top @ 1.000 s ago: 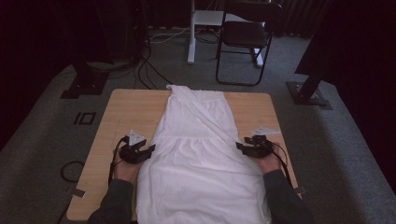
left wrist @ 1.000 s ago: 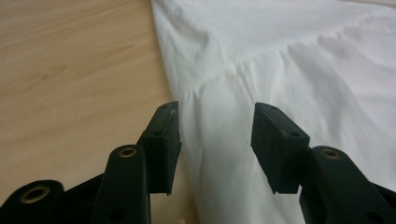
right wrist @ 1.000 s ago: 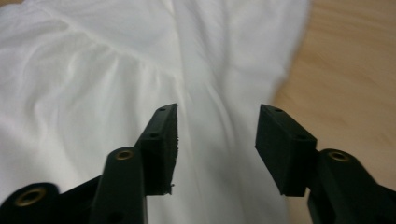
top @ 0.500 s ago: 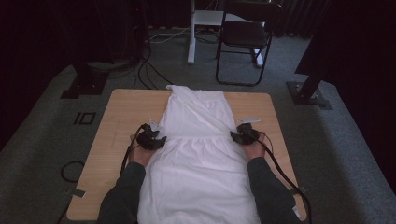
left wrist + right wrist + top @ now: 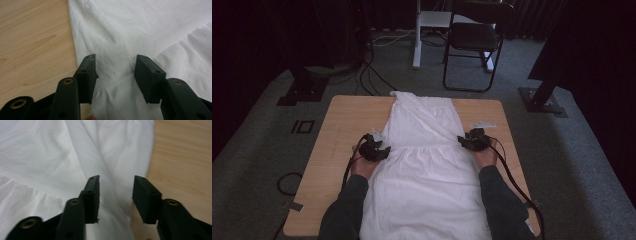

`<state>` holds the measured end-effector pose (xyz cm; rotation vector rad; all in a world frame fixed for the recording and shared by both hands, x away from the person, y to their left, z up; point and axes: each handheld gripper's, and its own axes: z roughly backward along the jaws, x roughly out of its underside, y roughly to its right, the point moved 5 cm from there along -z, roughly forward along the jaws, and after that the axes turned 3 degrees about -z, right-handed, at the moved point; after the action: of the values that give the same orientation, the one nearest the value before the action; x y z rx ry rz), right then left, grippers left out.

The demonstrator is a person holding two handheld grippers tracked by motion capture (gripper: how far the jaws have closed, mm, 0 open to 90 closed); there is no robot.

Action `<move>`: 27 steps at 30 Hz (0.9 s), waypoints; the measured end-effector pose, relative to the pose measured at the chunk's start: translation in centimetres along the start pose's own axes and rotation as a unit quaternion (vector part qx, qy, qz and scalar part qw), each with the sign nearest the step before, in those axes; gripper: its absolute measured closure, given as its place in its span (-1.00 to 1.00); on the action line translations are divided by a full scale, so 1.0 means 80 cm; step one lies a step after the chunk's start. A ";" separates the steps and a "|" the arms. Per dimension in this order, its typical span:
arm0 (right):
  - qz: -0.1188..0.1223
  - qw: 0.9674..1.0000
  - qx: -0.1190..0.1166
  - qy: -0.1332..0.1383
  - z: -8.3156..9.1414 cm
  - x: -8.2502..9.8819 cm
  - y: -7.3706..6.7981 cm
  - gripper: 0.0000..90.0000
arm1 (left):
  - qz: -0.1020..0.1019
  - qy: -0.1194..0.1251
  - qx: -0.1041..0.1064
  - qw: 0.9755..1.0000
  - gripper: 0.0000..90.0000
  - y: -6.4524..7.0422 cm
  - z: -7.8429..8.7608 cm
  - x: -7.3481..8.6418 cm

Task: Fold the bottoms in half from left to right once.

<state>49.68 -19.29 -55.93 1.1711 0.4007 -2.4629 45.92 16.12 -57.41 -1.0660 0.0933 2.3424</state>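
One white dress (image 5: 424, 165), two tools

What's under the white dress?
The dress lies flat on a wooden table, whose bare wood shows on both sides. The cloth hides the table's middle, so whether anything else lies beneath it cannot be seen.

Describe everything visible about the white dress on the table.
The white sleeveless fabric dress lies flat and lengthwise on the light wooden table, bodice away from the person, skirt running off the near edge. A gathered seam crosses its waist; soft creases run through the cloth. The left tool and right tool stand open over its side edges at the waist.
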 end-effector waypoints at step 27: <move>-0.025 0.999 0.029 -0.034 0.020 0.069 -0.002 0.87 | -0.014 -0.006 0.062 0.998 0.76 0.040 0.028 0.036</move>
<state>45.37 -21.01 -59.26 1.1096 0.3445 -2.5656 41.22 15.41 -58.47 -0.9871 0.2148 2.2865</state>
